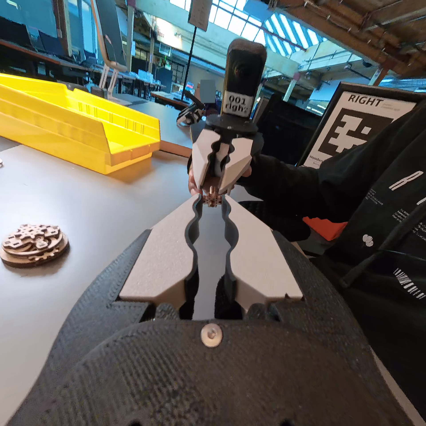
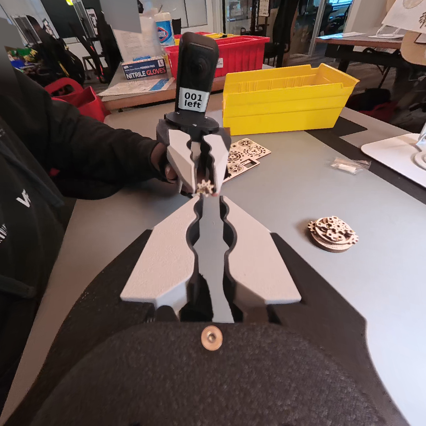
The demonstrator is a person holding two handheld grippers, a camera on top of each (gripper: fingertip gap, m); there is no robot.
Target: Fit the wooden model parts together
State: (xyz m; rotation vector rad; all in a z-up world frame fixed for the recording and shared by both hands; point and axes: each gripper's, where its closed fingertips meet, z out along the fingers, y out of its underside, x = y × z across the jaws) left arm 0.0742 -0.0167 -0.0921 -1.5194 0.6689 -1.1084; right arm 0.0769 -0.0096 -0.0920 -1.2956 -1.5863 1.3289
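My left gripper (image 1: 212, 198) is shut on a small wooden gear (image 1: 212, 201), held in the air at its fingertips. My right gripper (image 1: 211, 189) faces it tip to tip and is shut on a small brown wooden piece (image 1: 211, 184) whose end touches the gear. In the right wrist view, the gear (image 2: 204, 185) sits between the left gripper's tips (image 2: 205, 187), just past my right gripper (image 2: 211, 197). A round, partly built wooden gear model (image 1: 34, 244) lies apart on the grey table (image 2: 299, 196), and it also shows in the right wrist view (image 2: 333, 232).
A yellow bin (image 2: 285, 101) stands at the back of the table. A laser-cut wooden parts sheet (image 2: 244, 159) lies behind the left gripper. A small plastic bag (image 2: 348, 164) and a white tray (image 2: 396, 156) are at the right. A black sleeve (image 1: 322, 196) and a sign board (image 1: 355, 129) are near. The tips of both grippers are at nearly the same place.
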